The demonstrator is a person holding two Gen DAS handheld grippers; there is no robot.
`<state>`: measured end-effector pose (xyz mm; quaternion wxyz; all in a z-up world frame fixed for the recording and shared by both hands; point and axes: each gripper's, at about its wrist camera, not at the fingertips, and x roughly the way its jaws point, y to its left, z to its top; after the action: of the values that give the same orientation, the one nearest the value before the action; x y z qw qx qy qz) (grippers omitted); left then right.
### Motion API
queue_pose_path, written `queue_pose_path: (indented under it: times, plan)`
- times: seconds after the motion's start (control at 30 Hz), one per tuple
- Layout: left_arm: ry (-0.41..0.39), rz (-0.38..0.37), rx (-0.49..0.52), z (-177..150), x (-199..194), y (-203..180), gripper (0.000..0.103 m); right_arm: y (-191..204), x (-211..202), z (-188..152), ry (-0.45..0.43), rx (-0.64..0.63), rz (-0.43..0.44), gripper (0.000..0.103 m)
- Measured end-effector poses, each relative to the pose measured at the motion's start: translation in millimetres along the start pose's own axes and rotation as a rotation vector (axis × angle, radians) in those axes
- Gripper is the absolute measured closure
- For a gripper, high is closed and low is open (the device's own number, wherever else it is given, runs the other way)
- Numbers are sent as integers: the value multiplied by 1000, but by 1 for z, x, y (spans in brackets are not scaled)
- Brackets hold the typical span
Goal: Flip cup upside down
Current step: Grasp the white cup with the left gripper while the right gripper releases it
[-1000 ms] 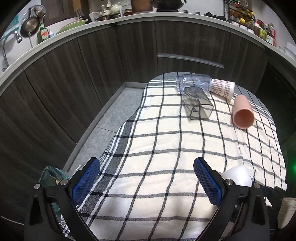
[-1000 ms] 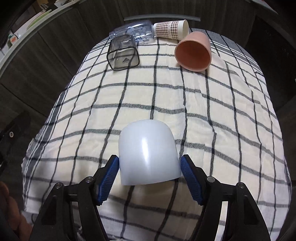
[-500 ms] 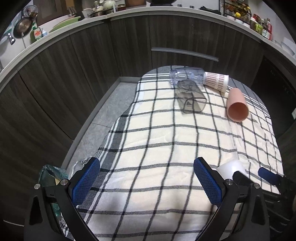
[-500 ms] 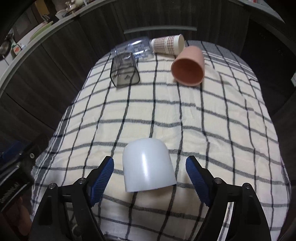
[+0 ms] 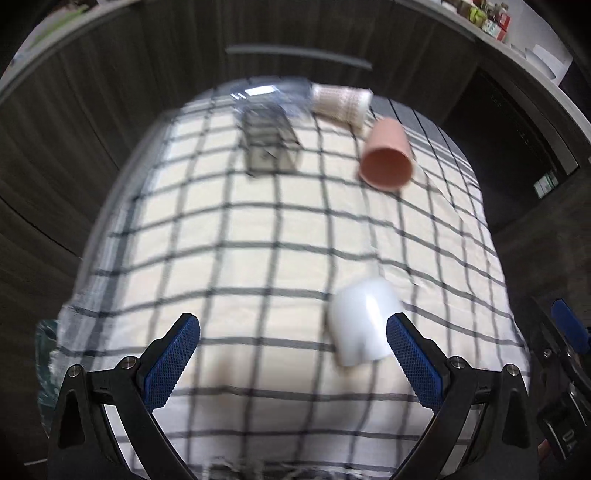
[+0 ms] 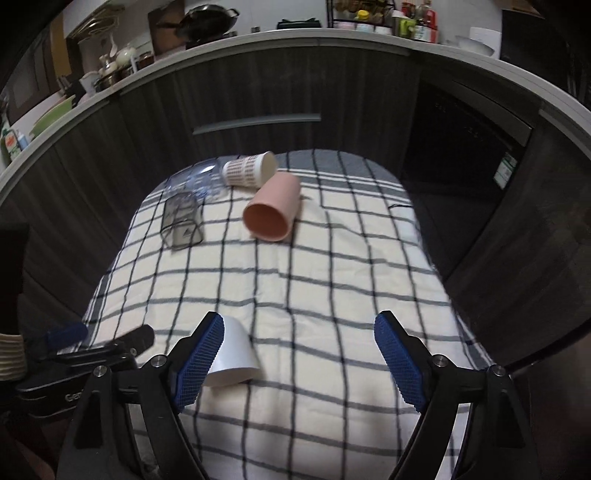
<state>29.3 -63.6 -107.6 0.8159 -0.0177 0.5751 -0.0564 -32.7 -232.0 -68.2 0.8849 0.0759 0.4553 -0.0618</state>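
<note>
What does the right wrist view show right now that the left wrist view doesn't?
Only the right wrist view shows the countertop clutter: a wok, teapots and bottles, sharply.

Only the left wrist view shows the whole white cup, mouth down on the cloth; the right view catches just part of it behind a finger.

Both show the checked cloth, the pink cup, paper cup and grey clear cup lying on their sides, and both grippers, left gripper and right gripper, open and empty.

Pink cup (image 6: 271, 208), patterned paper cup (image 6: 249, 169) and smoky square tumbler (image 6: 181, 225) lie on checked cloth (image 6: 332, 280).
</note>
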Motion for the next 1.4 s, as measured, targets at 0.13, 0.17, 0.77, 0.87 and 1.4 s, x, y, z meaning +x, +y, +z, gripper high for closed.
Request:
queue_pose_path:
  times: [0.13,0.17,0.77,0.87,1.4]
  plan:
    - [141,-59,-6,7,20,-22,1,-21,-1,5,-3,46,3,20]
    - [174,-68,-10,8,25,-26,1,-23,0,6,-2,52,6,19]
    - [512,11,-76,38,93,-52,1,-50,30,45,36,94,53,19]
    - [549,29,-84,40,104,-54,3,-56,40,46,52,111,65,19]
    - [591,27,-106,36,129,-56,34,-74,76,47,98,152,66,19]
